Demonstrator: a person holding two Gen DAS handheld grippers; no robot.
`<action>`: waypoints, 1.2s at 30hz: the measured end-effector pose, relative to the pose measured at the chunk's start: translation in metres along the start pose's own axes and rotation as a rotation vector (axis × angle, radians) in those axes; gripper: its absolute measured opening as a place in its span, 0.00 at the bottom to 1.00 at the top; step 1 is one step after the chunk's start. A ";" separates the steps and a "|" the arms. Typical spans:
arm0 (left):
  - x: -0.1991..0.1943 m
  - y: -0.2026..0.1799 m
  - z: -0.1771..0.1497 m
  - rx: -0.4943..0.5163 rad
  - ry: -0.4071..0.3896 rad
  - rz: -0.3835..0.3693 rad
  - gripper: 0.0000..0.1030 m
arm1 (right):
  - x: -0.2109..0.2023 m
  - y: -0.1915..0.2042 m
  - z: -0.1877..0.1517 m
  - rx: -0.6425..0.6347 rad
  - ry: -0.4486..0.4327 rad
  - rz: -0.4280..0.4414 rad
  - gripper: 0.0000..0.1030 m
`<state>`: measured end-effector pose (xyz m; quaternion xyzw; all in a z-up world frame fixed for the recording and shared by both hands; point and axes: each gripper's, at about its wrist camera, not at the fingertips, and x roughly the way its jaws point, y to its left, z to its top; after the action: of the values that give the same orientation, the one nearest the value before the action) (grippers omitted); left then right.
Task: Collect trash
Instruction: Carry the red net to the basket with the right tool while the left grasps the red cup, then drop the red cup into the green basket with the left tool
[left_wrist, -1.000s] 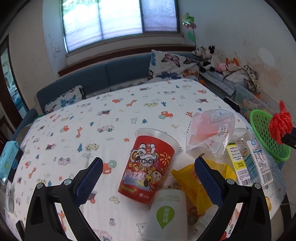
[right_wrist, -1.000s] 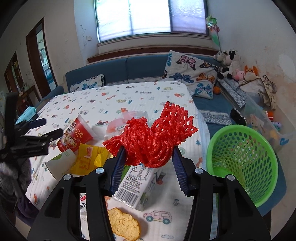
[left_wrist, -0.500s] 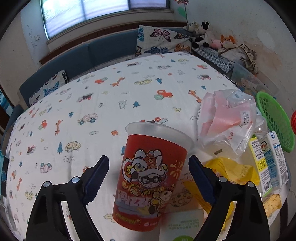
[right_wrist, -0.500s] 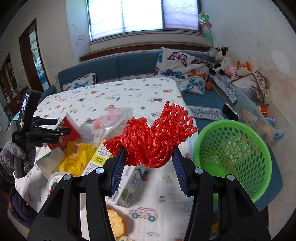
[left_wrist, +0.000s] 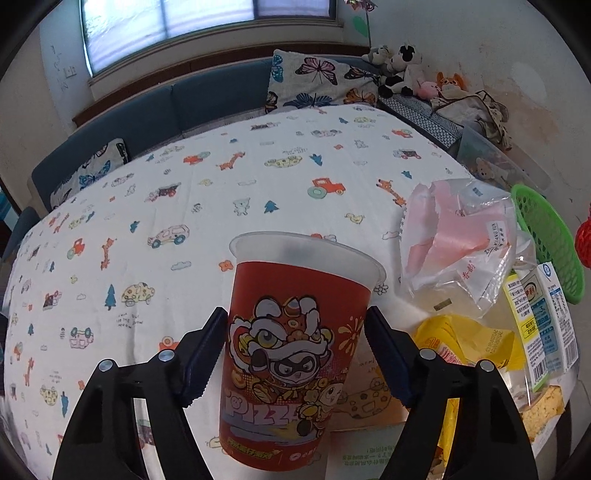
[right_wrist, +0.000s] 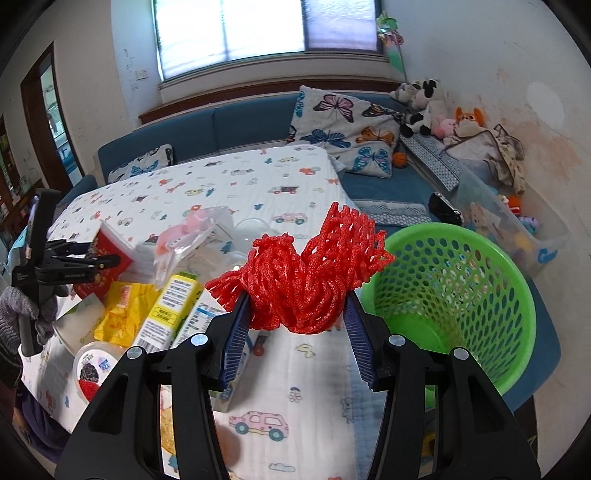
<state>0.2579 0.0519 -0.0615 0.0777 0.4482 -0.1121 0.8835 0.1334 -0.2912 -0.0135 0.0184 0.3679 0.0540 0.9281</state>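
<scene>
My left gripper (left_wrist: 295, 343) is shut on the red pizza cup (left_wrist: 295, 354), one finger on each side of it. The cup stands upright on the patterned tablecloth (left_wrist: 184, 221). My right gripper (right_wrist: 295, 325) is shut on a red foam net (right_wrist: 306, 277) and holds it above the table's right edge, just left of the green basket (right_wrist: 450, 295). The left gripper (right_wrist: 74, 262) and the cup (right_wrist: 107, 266) also show in the right wrist view. The basket's rim (left_wrist: 546, 236) and a bit of the net (left_wrist: 583, 240) show at the right of the left wrist view.
Beside the cup lie a clear plastic bag (left_wrist: 461, 240), a yellow wrapper (left_wrist: 472, 343), drink cartons (left_wrist: 543, 317), a white paper cup (left_wrist: 369, 454) and a cracker (left_wrist: 543, 410). A small lidded tub (right_wrist: 92, 369) sits near the table's front edge. A blue sofa (right_wrist: 240, 122) stands behind.
My left gripper has moved forward around the red cup and closed onto it. My right gripper has carried the red net rightwards, closer to the green basket.
</scene>
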 end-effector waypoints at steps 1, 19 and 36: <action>-0.003 -0.001 0.001 0.002 -0.008 0.005 0.70 | 0.000 -0.003 -0.001 0.002 0.000 -0.005 0.50; -0.087 -0.055 0.036 0.019 -0.177 -0.079 0.70 | 0.006 -0.090 -0.022 0.119 0.031 -0.127 0.52; -0.091 -0.180 0.081 0.094 -0.197 -0.227 0.70 | 0.031 -0.164 -0.045 0.194 0.080 -0.162 0.69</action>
<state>0.2200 -0.1289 0.0530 0.0567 0.3597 -0.2390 0.9002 0.1394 -0.4505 -0.0799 0.0763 0.4085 -0.0562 0.9078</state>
